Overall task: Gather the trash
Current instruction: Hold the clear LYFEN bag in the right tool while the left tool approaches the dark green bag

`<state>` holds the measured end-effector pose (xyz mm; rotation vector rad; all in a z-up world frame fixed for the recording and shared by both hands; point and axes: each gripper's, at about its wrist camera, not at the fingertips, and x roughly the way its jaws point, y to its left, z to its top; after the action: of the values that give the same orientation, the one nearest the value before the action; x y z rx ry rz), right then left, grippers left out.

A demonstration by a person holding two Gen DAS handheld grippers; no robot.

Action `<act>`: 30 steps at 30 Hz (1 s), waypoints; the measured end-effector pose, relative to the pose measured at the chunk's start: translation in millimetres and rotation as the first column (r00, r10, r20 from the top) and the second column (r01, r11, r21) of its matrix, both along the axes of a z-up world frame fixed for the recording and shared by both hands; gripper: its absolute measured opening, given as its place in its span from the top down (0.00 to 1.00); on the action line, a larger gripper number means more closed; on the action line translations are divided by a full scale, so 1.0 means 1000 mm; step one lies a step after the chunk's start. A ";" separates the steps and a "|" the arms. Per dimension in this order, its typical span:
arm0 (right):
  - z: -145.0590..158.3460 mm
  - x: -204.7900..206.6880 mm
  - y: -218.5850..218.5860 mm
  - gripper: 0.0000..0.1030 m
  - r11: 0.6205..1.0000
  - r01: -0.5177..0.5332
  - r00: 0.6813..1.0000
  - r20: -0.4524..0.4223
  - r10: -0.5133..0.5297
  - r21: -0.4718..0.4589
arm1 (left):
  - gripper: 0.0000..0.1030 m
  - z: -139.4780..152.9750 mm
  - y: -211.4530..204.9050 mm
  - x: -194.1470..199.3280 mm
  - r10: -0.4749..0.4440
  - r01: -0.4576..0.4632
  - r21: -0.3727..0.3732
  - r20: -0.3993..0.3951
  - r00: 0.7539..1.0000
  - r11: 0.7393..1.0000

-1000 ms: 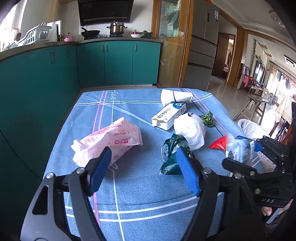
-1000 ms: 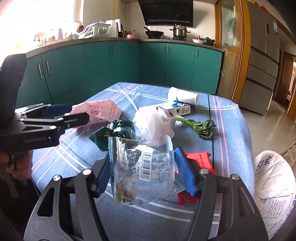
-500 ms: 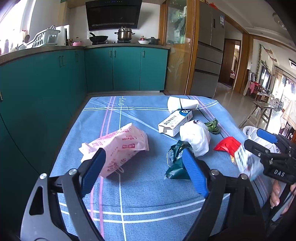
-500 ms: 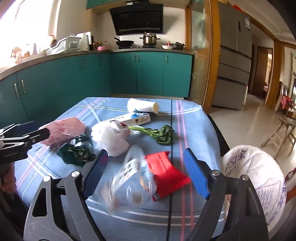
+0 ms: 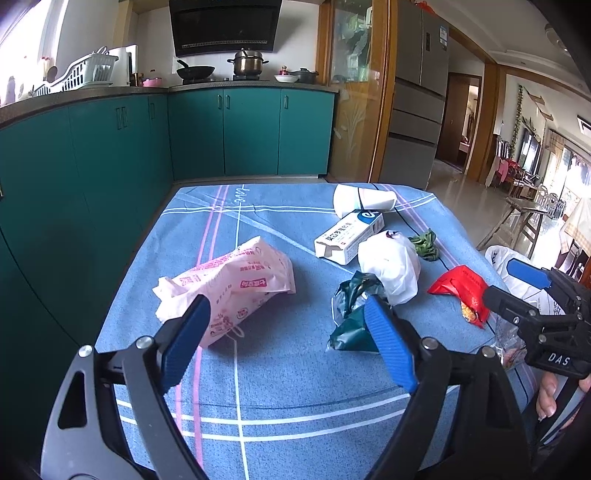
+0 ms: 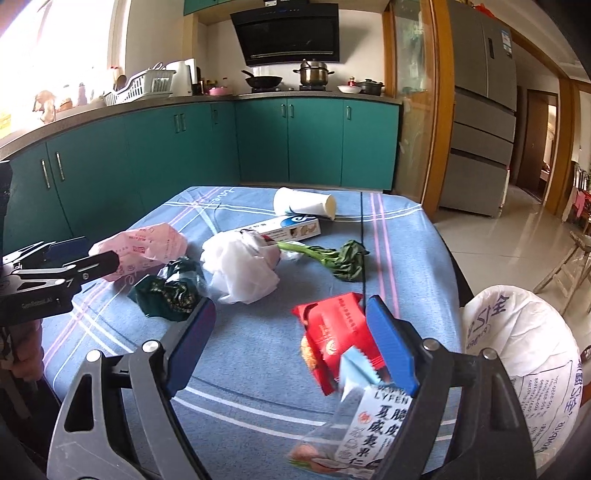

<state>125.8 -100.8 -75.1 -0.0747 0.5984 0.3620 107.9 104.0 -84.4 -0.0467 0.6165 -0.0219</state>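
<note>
A blue cloth (image 5: 280, 369) with pink and white stripes covers the table, which stands in a kitchen with teal cabinets (image 5: 251, 133), a range hood (image 6: 288, 33) above pots on the counter, and a steel fridge (image 6: 484, 110) by a doorway to a tiled room.

Trash lies across the cloth: a pink bag (image 5: 236, 288) to the left, a dark green wrapper (image 5: 351, 314) at the middle, a white bag (image 5: 391, 266), a box (image 5: 351, 232), a tipped cup (image 6: 306, 205), a leafy stem (image 6: 332, 258) and a red packet (image 6: 336, 332) near the right edge. A clear printed packet (image 6: 369, 417) hangs blurred at the near right edge, beside a white sack (image 6: 517, 354) that stands off the table's right side.

The left gripper (image 5: 288, 339) is spread wide and grips nothing, above bare cloth between the pink bag and the green wrapper. The right gripper (image 6: 291, 343) is also spread; the clear packet is below its right finger, not pinched. The near strip of cloth is bare; the far left corner too.
</note>
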 end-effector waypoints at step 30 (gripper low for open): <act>-0.024 0.015 -0.045 0.20 0.988 0.145 0.985 -0.088 -0.149 -0.051 | 0.15 -0.008 -0.012 0.009 0.012 -0.012 0.012 -0.036 0.999 1.000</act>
<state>141.2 -146.0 -98.8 -0.0566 0.6989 0.2095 117.1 91.9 -92.9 -0.0397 0.6519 -0.0059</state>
